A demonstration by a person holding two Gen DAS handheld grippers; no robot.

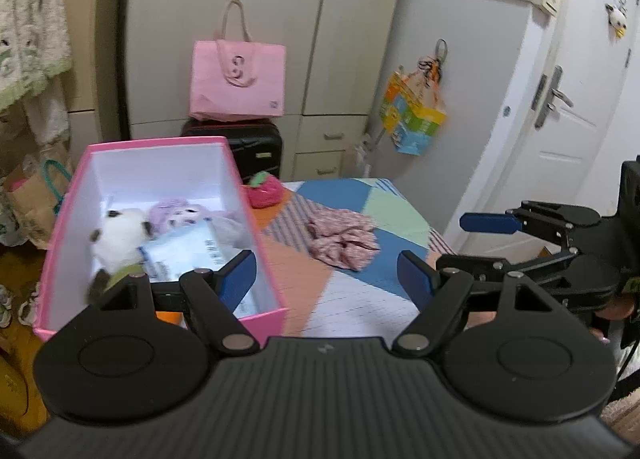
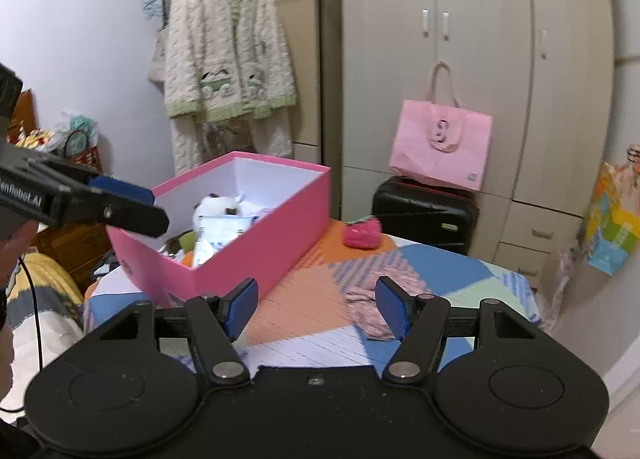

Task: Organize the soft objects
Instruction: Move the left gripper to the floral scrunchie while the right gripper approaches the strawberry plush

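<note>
Patchwork cloth covers the surface (image 2: 304,291), backed by cream wardrobes. At left, the pink box (image 2: 256,255) holds a panda plush (image 1: 118,237); the left gripper (image 1: 326,277) hovers empty, fingers apart. Rightward lie the strawberry plush (image 2: 362,233) and crumpled pink cloth (image 1: 340,239); the right gripper (image 2: 316,309) is likewise spread.

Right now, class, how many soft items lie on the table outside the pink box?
2: a red strawberry plush just beyond the pink box, and a crumpled pink cloth mid-table. The box may hide others.
</note>
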